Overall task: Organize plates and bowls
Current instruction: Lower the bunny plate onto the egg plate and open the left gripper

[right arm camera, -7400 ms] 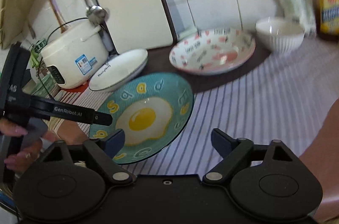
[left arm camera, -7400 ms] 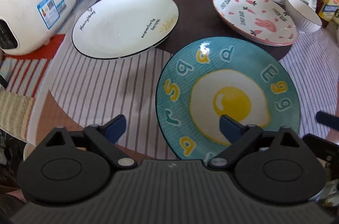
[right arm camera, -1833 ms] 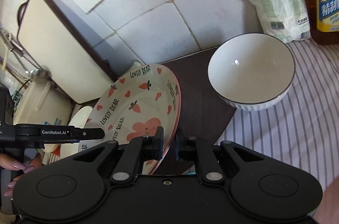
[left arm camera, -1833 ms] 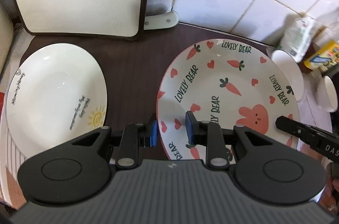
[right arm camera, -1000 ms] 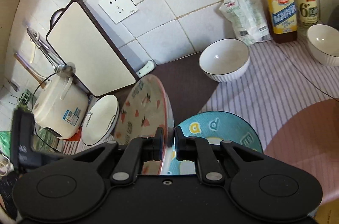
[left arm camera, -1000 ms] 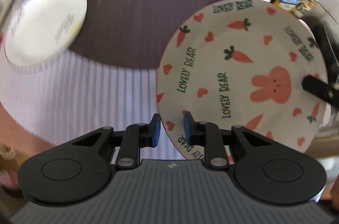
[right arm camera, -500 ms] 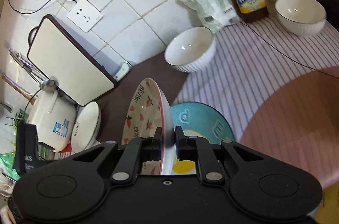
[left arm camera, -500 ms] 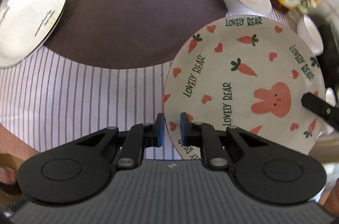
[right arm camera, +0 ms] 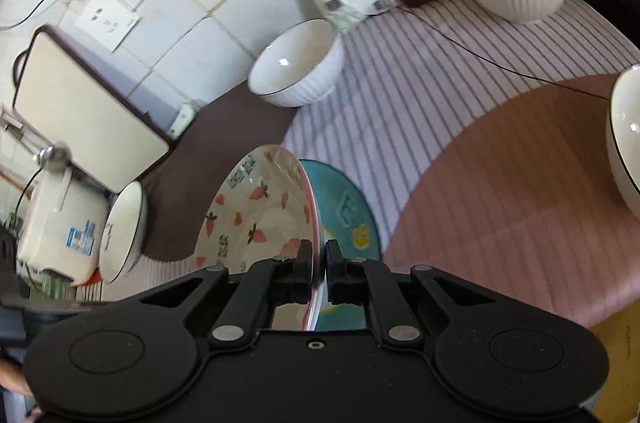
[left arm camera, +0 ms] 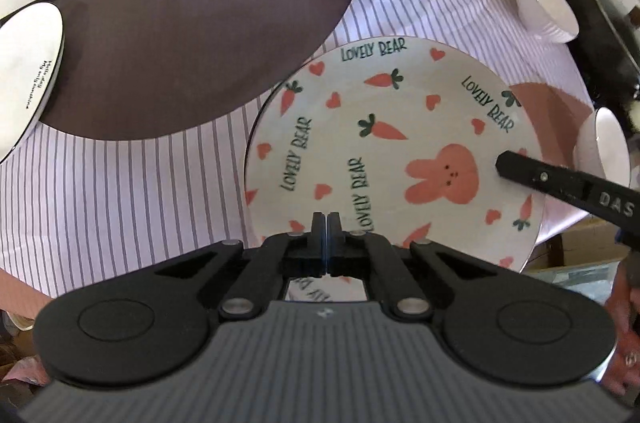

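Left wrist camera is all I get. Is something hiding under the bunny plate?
Observer: Yes. The right wrist view shows a teal egg plate lying beneath the bunny plate.
Operator: Who's holding the bunny plate?
Observer: The right gripper. Its fingers pinch the rim from both sides.
Operator: What's past the left edge of my picture?
Observer: A white rice cooker, beside the white plate.

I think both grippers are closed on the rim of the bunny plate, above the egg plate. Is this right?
Not quite: only the right gripper clamps the bunny plate above the egg plate, per the right wrist view. The left gripper is shut on nothing.
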### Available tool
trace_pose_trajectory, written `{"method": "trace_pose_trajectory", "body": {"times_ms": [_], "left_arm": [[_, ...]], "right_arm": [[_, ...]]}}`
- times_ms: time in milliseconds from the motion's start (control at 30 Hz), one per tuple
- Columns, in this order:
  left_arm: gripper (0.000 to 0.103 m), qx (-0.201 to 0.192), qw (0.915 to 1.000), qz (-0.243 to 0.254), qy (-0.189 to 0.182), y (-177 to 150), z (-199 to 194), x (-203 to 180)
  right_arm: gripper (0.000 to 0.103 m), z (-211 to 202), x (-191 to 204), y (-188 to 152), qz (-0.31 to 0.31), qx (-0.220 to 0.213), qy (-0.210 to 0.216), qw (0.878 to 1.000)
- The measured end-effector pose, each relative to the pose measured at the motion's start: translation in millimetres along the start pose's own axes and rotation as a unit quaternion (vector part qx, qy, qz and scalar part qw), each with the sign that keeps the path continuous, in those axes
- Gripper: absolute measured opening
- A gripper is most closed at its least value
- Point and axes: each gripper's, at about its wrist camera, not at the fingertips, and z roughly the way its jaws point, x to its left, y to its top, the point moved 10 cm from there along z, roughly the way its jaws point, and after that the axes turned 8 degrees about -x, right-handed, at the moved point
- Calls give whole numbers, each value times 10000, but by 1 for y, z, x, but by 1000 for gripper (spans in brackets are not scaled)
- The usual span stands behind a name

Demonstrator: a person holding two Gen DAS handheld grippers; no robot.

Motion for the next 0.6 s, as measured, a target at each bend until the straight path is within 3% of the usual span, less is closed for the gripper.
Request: {"method": "trace_pose_trajectory", "body": {"times_ms": [67,267,467,567,600], "left_arm": [[0,31,10000,19,-3,0,3,2],[1,103,9997,175,111,-5,10,4],[3,132,9992,257,259,-14,5,4],[4,123,9993,221,282,-17,-4,3],[4,112,9993,214,301,-18,-8,4]], "right_arm": [[9,5,-4,-2,-292,6,-290,9992],[14,10,-1,-9,-912,109,-599,9940],[23,15,7,-16,-1901,-23,-845,9781],[30,21,7,-27,-2700,106,-1217,9551],[31,21,8,-30,-2736,87,-1131,9551]]}}
